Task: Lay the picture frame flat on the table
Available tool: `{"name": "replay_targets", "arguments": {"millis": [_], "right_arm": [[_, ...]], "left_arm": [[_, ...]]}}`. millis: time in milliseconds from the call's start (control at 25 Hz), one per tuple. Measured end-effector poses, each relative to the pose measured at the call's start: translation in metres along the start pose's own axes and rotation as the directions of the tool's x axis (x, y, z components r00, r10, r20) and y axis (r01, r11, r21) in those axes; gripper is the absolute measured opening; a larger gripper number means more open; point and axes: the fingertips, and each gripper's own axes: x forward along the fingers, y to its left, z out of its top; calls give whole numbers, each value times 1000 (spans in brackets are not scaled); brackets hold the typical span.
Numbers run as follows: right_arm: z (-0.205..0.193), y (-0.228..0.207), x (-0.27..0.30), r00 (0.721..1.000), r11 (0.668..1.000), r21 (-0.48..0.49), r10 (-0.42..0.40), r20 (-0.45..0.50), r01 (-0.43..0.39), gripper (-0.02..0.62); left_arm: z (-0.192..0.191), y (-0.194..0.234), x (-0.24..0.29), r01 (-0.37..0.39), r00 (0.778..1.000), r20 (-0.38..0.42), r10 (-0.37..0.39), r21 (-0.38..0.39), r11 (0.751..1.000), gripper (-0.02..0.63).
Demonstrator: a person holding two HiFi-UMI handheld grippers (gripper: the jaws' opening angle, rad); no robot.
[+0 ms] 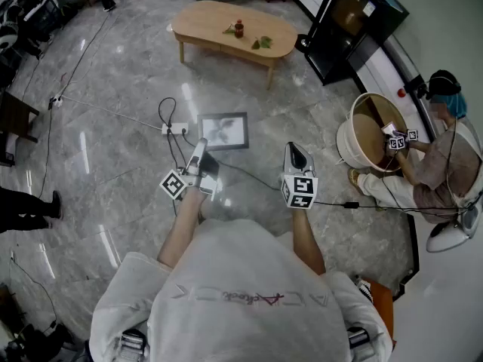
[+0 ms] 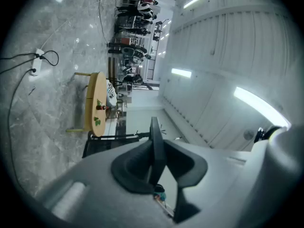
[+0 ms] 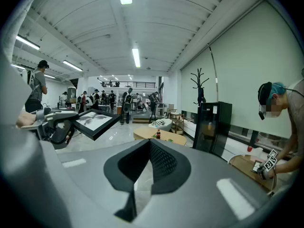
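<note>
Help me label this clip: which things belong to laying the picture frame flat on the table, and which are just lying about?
Part of the job: picture frame, gripped by the left tool; wooden table.

Lying about: bottle and leaves on that table; power strip on the floor; black cabinet; round tub.

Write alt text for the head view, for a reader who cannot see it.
Seen from above, the left hand-held gripper holds a dark picture frame by its edge, above a grey floor. The right hand-held gripper is shut and empty beside it. Ahead stands a low wooden table with a small bottle on it.
</note>
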Motion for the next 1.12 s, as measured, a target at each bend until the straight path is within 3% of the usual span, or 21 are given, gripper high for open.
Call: {"name": "replay_targets", "arguments": {"millis": [720, 1120], "right_arm": [[-9, -13, -9, 999, 999, 26, 44, 18, -44, 3], [-20, -37, -15, 996, 996, 23, 86, 16, -87, 3]], "left_arm": [[-35, 3, 7, -15, 1000, -25, 15, 5, 1000, 69], [-60, 4, 12, -13, 1000, 13, 13, 22, 1000, 69]]}}
